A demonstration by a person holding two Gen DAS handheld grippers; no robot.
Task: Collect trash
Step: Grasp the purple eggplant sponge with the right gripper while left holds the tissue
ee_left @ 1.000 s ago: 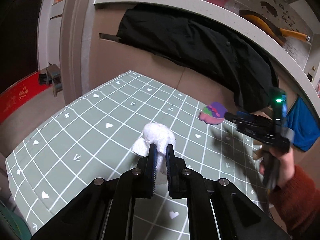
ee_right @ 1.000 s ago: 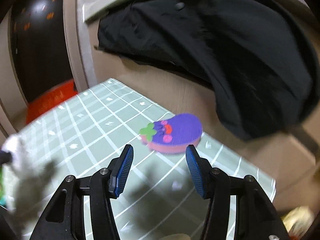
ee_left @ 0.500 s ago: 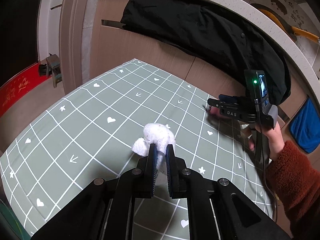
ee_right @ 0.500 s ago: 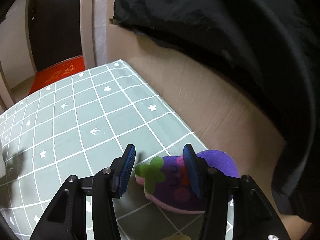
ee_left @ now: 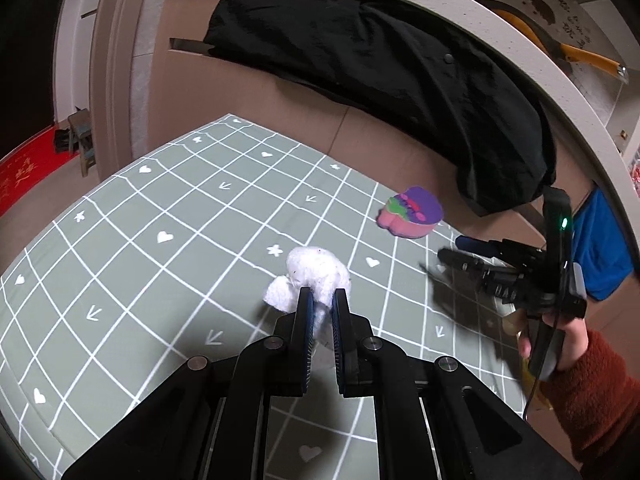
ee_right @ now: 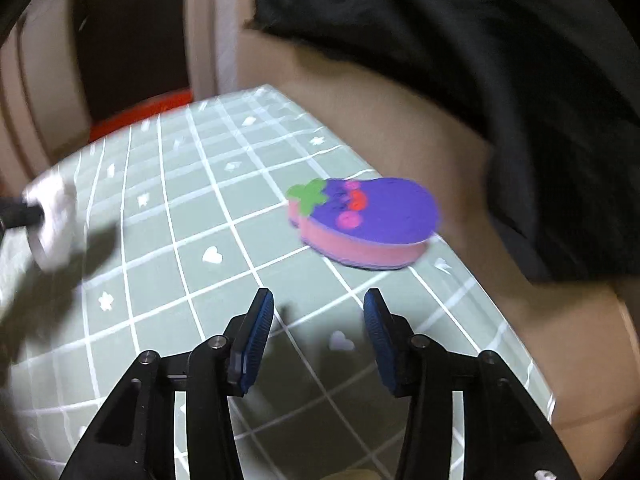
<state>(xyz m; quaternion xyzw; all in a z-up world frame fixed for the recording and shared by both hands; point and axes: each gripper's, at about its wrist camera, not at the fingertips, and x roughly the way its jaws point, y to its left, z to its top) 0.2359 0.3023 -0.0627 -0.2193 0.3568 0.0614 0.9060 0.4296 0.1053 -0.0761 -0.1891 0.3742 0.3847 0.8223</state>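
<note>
My left gripper (ee_left: 321, 300) is shut on a crumpled white tissue wad (ee_left: 316, 274) and holds it over the green checked table (ee_left: 160, 216). The wad also shows at the left edge of the right wrist view (ee_right: 54, 220). My right gripper (ee_right: 318, 320) is open and empty, hovering a short way in front of a purple and pink eggplant-shaped sponge (ee_right: 366, 222) near the table's far edge. In the left wrist view the right gripper (ee_left: 460, 252) is to the right of the sponge (ee_left: 412, 216), apart from it.
A black coat (ee_left: 400, 64) hangs over the brown sofa back (ee_left: 256, 108) behind the table. A blue cloth (ee_left: 604, 248) lies at the right. A red mat (ee_left: 24, 172) and a doorway are at the left. The right wrist view is blurred by motion.
My right gripper had been around the sponge; it has pulled back and stays open, leaving the sponge on the table. My left gripper still holds the tissue and has shifted only slightly.
</note>
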